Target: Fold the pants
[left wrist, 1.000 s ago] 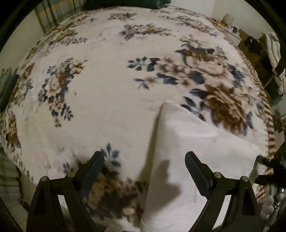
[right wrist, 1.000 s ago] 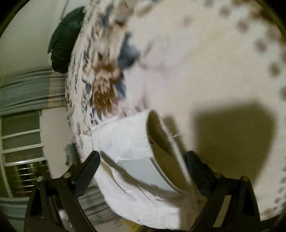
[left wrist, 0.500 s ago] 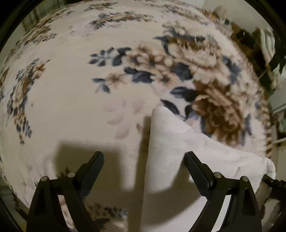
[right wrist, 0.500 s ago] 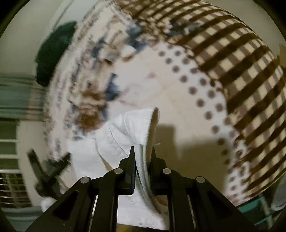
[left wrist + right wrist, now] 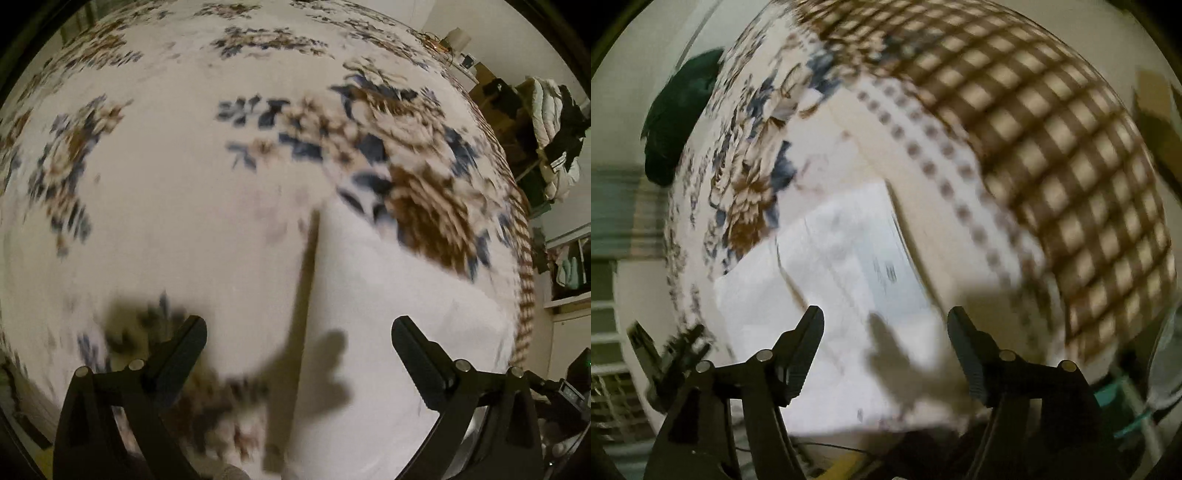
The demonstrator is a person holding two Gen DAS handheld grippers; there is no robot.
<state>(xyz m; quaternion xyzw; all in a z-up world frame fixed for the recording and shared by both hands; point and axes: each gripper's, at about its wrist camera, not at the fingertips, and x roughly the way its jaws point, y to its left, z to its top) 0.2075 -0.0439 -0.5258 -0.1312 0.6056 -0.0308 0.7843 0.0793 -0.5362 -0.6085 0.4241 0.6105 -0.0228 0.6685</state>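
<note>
On the bed, over a floral blanket (image 5: 192,206), the white pants (image 5: 388,332) lie as a flattened, already doubled-over bundle near the blanket's right-hand edge, where the flower print gives way to a brown checked border (image 5: 1052,155). The left tool (image 5: 299,332) hovers above the bundle's left fold line with its jaws spread wide and nothing between them; the right tool (image 5: 886,328) likewise hangs open over the cloth, gripping nothing, its shadow falling across the white fabric. Judging from how the garment lies, a fold looks laid down and both tools are free of it, so the step in hand appears to be the pause between folds. The next move would likely call for each tool to come down on an edge or corner of the bundle, pinch through all the layers, and carry that end over the rest without dragging the lower layers askew. Both views are smeared by motion, so seams, waistband and leg ends cannot be told apart. The near end of the pants is cut off by the bottom of each picture, and a faint printed patch (image 5: 886,273) on the cloth is unreadable. A dark green object (image 5: 676,122) at the far end of the bed is too blurred to name.
</note>
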